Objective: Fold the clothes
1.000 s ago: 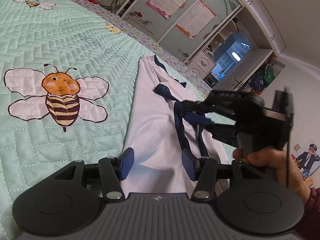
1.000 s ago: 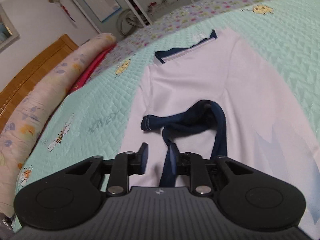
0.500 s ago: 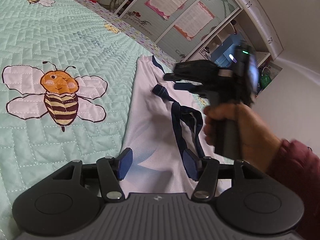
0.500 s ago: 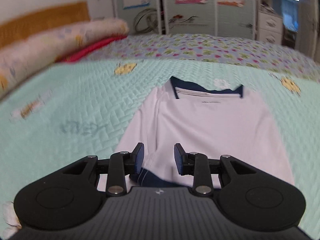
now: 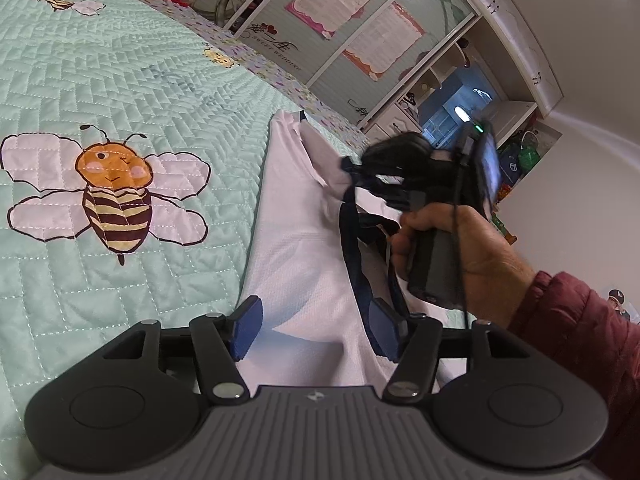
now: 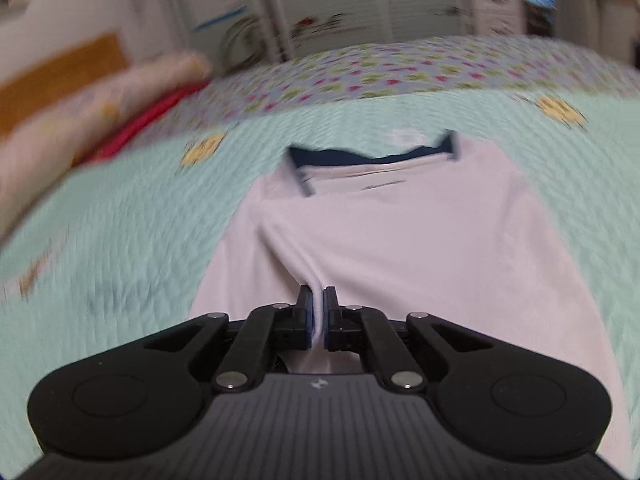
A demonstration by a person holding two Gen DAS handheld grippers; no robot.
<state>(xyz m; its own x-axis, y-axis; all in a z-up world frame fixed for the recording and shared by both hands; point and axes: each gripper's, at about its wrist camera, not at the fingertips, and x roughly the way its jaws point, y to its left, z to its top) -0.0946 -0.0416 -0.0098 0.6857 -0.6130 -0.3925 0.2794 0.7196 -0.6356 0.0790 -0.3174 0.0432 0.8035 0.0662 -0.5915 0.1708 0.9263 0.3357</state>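
Left view: my left tongs (image 5: 316,330) hang apart over the shirt (image 5: 296,256) on the bed (image 5: 120,60). Right view: my right tongs (image 6: 316,312) pinch a shirt (image 6: 400,248) ridge, likely mid-fold; next, carry it across without losing the grip.

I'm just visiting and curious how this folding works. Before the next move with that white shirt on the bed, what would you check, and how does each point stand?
1. Right gripper pinching the white shirt: ok, jaws shut on a fabric fold.
2. Left gripper free: ok, jaws open over the hem.
3. Navy collar flat: ok.
4. Navy trimmed sleeve tidy: not ok, bunched.
5. Quilt beside the shirt free of clutter: ok.
6. Grip depth: cannot tell, blurred.
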